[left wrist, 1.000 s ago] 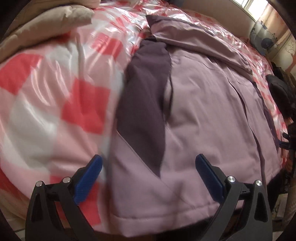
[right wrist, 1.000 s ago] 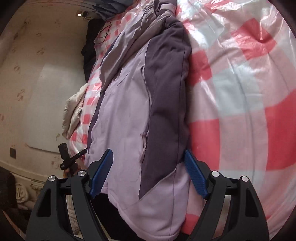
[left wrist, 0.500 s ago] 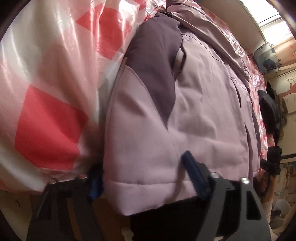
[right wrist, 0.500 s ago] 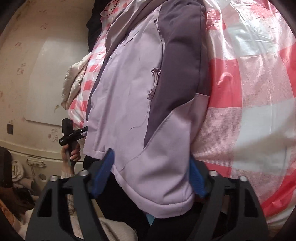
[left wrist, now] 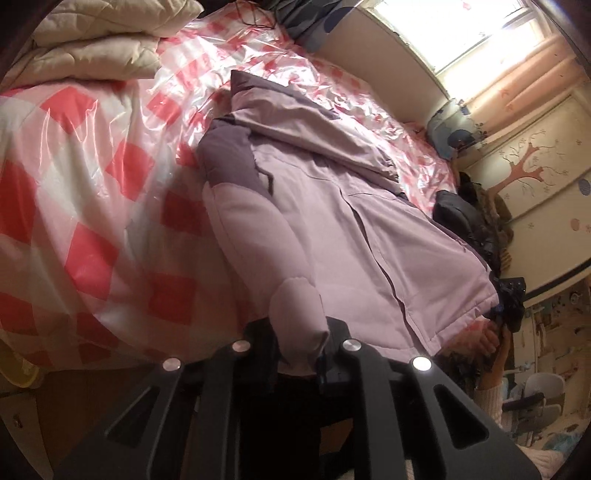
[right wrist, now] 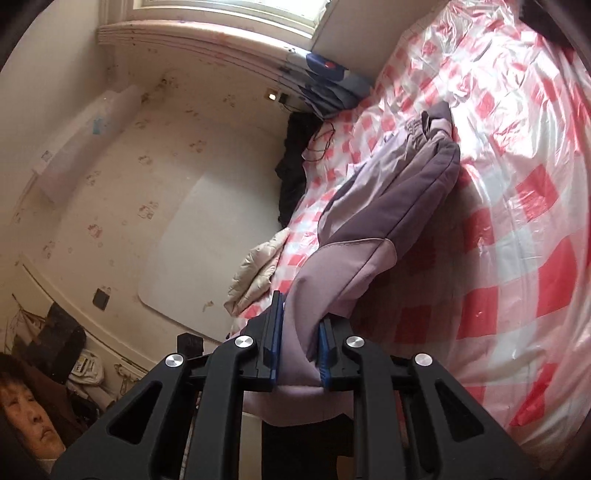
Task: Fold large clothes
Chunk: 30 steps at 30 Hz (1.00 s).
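A large lilac jacket (left wrist: pixel 332 221) with dark purple side panels lies on a bed covered with red-and-white checked plastic sheet (left wrist: pixel 92 184). My left gripper (left wrist: pixel 297 332) is shut on the jacket's bottom hem at its left corner, and the fabric bulges between the jaws. In the right wrist view my right gripper (right wrist: pixel 299 343) is shut on the jacket's (right wrist: pixel 369 229) other hem corner, which is lifted off the bed. The blue pads (right wrist: pixel 275 332) press the cloth from both sides.
A beige quilt (left wrist: pixel 103 48) is piled at the bed's far left. Dark clothes (left wrist: pixel 469 218) lie at the bed's right edge. A window (left wrist: pixel 461 33) is behind the bed. The person's face (right wrist: pixel 26 410) shows low in the right wrist view.
Both grippers went from open around the hem to shut on it. Both have lifted their hem corners up off the bed edge.
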### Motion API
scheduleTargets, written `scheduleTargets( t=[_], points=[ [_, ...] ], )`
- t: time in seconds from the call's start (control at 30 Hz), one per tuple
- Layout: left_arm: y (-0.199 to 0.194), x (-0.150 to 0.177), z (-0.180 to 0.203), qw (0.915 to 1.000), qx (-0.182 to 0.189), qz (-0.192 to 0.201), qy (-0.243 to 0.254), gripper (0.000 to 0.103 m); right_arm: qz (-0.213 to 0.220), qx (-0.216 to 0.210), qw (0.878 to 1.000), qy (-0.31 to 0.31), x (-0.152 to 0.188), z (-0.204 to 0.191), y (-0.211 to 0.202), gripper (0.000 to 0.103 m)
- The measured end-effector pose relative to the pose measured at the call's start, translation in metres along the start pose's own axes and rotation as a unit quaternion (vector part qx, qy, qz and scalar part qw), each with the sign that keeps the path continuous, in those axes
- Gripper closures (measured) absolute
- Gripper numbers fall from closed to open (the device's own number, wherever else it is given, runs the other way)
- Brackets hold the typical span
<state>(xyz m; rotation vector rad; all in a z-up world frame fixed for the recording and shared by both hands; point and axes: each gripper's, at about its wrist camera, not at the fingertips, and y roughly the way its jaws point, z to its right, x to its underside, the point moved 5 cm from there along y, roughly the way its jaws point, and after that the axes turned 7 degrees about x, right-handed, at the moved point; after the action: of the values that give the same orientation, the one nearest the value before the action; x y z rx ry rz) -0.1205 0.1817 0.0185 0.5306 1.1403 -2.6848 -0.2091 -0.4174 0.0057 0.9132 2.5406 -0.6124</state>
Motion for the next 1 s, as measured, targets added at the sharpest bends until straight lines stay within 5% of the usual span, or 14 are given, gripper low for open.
scheduleTargets(
  t=[0.1, 0.17, 0.2, 0.3, 0.37, 0.43, 0.53, 0.63, 0.77, 0.8, 0.87, 0.93, 1.0],
  points=[
    [-0.009, 0.026, 0.011, 0.9988, 0.01, -0.037, 0.03, 0.084, -0.064, 0.024, 0.998, -0.016, 0.026, 0.002, -0.03, 0.086],
    [-0.011, 0.051, 0.003, 0.994, -0.033, -0.08, 0.066, 0.069, -0.087, 0.094, 0.992, -0.013, 0.042, 0.019, -0.054, 0.083],
    [-0.011, 0.061, -0.006, 0.9908, -0.054, -0.101, 0.071, 0.052, -0.09, 0.131, 0.987, -0.001, 0.047, 0.034, -0.066, 0.082],
    [-0.025, 0.06, -0.059, 0.9789, -0.174, -0.1, 0.037, 0.044, -0.019, 0.167, 0.985, 0.035, 0.028, 0.061, -0.098, 0.079],
    [-0.037, 0.031, -0.083, 0.9747, -0.215, -0.061, 0.001, 0.044, 0.014, 0.181, 0.983, 0.023, 0.0, 0.058, -0.09, 0.056],
    [-0.037, -0.011, -0.078, 0.9783, -0.207, -0.005, 0.002, 0.036, 0.013, 0.174, 0.985, -0.004, -0.032, 0.049, -0.051, 0.042],
    [-0.003, -0.081, -0.041, 0.9822, -0.163, 0.071, 0.059, 0.022, -0.022, 0.18, 0.981, -0.063, -0.077, 0.039, 0.05, 0.041],
    [0.068, -0.142, -0.005, 0.9835, -0.119, 0.097, 0.095, 0.022, -0.042, 0.2, 0.973, -0.112, -0.111, 0.044, 0.149, 0.041],
    [0.169, -0.205, 0.018, 0.9702, -0.149, 0.147, 0.121, 0.022, -0.043, 0.313, 0.935, -0.16, -0.147, 0.086, 0.249, 0.042],
    [0.19, -0.215, 0.022, 0.9666, -0.164, 0.155, 0.122, 0.022, -0.052, 0.366, 0.915, -0.16, -0.152, 0.11, 0.264, 0.042],
    [0.24, -0.236, 0.015, 0.9661, -0.179, 0.149, 0.112, 0.022, -0.057, 0.409, 0.899, -0.145, -0.164, 0.15, 0.287, 0.059],
    [0.278, -0.248, 0.004, 0.9696, -0.196, 0.114, 0.091, 0.021, -0.049, 0.416, 0.902, -0.107, -0.18, 0.167, 0.294, 0.073],
    [0.298, -0.258, -0.009, 0.9676, -0.218, 0.099, 0.081, 0.02, -0.043, 0.404, 0.911, -0.067, -0.191, 0.161, 0.289, 0.074]
  ],
)
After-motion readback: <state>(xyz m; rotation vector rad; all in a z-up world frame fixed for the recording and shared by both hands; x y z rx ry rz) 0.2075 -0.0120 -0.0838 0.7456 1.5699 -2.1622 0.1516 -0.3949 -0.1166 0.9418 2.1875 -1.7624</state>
